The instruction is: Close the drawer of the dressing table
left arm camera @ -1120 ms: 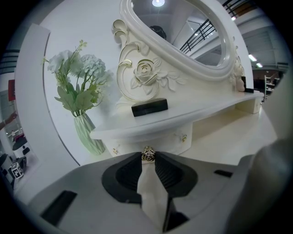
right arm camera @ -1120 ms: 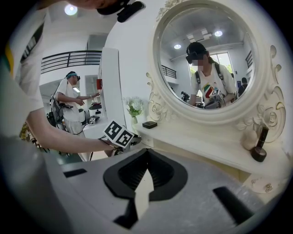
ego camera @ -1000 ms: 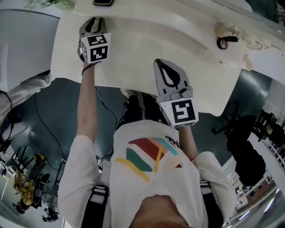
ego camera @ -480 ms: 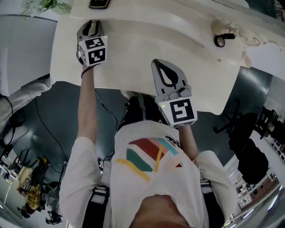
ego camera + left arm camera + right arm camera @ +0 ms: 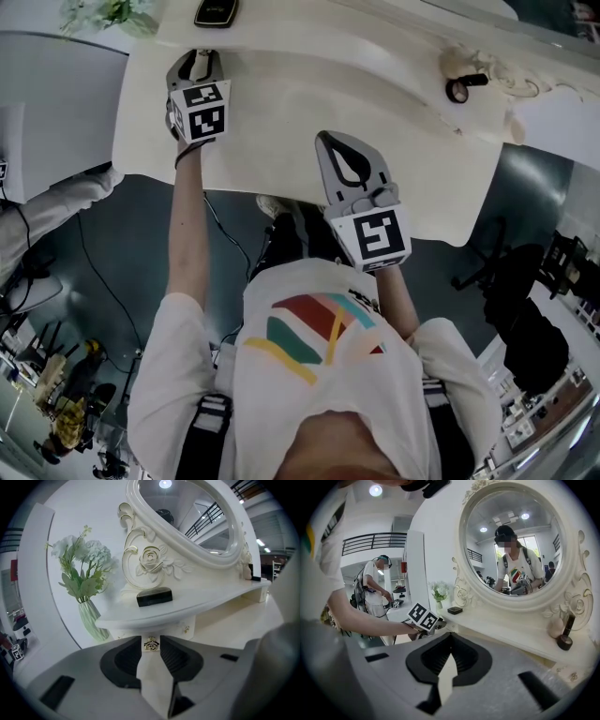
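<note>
Your left hand-held gripper (image 5: pixel 151 639) has just been opening, its jaws narrow around the gold knob (image 5: pixel 151 643) without pressing it. The drawer (image 5: pixel 151 650) sits under the shelf (image 5: pixel 197 603) and probably slides lightly (knob small, slippery), so push its front. Your right hand-held gripper (image 5: pixel 451 637) is closed and empty.

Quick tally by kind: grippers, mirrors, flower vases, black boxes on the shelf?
Grippers: 2 (left gripper, right gripper)
Mirror: 1
Flower vase: 1
Black box: 1
Total: 5
</note>
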The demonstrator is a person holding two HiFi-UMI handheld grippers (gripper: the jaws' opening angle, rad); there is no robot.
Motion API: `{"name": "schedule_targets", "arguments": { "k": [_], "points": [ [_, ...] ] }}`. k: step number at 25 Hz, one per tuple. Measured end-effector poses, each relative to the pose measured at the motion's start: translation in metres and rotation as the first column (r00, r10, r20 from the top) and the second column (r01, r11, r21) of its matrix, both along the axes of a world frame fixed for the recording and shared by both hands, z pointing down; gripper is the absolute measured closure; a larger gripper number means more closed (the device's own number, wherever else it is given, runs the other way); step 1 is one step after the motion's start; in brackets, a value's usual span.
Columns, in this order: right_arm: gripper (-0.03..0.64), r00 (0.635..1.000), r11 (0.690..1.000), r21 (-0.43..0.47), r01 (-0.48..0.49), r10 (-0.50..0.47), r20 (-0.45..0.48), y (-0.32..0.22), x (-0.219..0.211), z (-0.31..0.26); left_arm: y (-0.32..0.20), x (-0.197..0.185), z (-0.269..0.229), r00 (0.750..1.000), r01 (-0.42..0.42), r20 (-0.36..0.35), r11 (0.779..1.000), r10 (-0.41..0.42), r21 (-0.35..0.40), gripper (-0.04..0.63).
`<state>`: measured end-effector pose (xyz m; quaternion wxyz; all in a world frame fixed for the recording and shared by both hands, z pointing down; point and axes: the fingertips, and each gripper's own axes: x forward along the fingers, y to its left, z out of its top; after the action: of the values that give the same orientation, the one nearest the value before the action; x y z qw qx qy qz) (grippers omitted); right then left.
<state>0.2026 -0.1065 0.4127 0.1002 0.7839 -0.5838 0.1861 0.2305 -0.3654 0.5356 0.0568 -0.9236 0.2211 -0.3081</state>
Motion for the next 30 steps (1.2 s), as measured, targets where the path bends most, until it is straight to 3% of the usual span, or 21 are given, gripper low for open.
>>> {"name": "schedule_targets", "arguments": {
  "k": [6,13,19,26,30],
  "points": [
    [0.618,0.999,0.999,0.034,0.035,-0.034,-0.039,-0.008,-0.008,-0.021,0.004,-0.017,-0.023,0.999,0.038,-0.02,0.999,-0.037,0.019,0.492],
    [0.618,0.992,0.992,0.098,0.077,-0.066,-0.11,-0.021,-0.019,-0.059,0.011,-0.046,-0.092,0.986,0.079,-0.151,0.995,-0.068,0.067,0.498],
    [0.618,0.979,0.983,0.151,0.107,-0.077,-0.19,-0.03,-0.033,-0.102,0.031,-0.073,-0.172,0.957,0.107,-0.284,0.984,-0.062,0.145,0.565],
    [0.618,0.93,0.969,0.178,0.173,-0.101,-0.353,-0.038,-0.061,-0.153,0.071,-0.105,-0.257,0.893,0.096,-0.45,0.983,-0.014,0.159,0.577],
    [0.618,0.919,0.954,0.239,0.184,-0.08,-0.386,-0.041,-0.075,-0.171,0.104,-0.133,-0.299,0.841,0.096,-0.542,0.985,-0.003,0.144,0.583]
  ]
}}
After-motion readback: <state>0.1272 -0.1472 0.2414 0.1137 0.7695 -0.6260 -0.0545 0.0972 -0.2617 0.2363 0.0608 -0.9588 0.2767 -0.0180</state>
